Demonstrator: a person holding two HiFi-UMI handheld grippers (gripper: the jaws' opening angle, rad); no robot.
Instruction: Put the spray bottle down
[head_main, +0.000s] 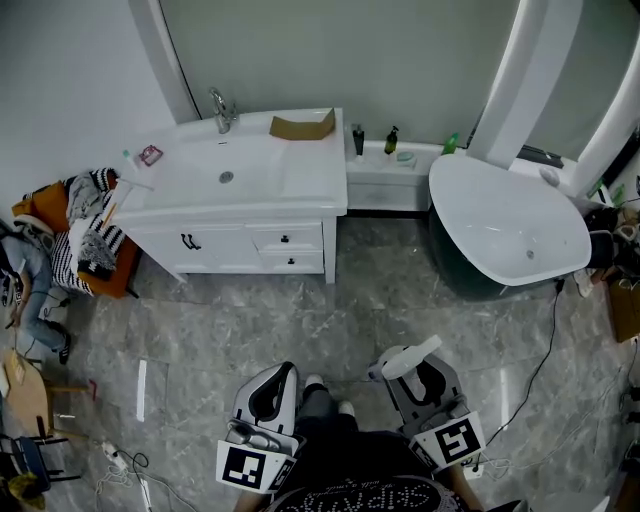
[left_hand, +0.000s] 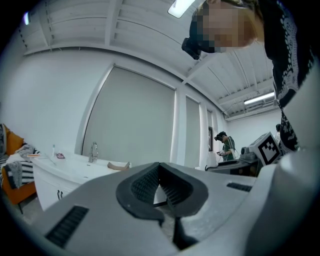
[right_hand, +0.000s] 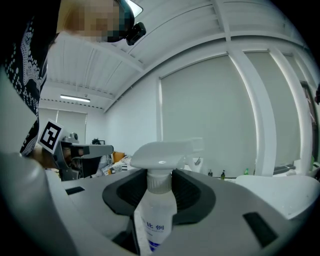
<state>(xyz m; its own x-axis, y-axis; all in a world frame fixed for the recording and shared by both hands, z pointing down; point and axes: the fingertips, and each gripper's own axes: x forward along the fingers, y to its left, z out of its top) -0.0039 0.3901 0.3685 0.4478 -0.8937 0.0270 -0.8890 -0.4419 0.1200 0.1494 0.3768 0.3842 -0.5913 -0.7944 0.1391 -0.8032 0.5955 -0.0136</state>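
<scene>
The spray bottle (right_hand: 156, 220) is clear with a white trigger head (right_hand: 165, 151). It stands upright between the dark pads of my right gripper (right_hand: 159, 192), which is shut on its neck and shoulder. In the head view the white trigger head (head_main: 408, 359) sticks out of the right gripper (head_main: 412, 372) low in the picture, above the grey marble floor. My left gripper (head_main: 282, 374) is beside it to the left. In its own view the left gripper (left_hand: 160, 181) is shut, with its pads meeting and nothing between them.
A white vanity (head_main: 300, 200) with a sink, a faucet (head_main: 222, 110) and a brown tray (head_main: 302, 125) stands ahead. A ledge with small bottles (head_main: 390, 140) and a white bathtub (head_main: 560, 250) are to its right. Clothes lie piled on an orange seat (head_main: 122, 275) at the left. A cable (head_main: 545, 350) runs across the floor.
</scene>
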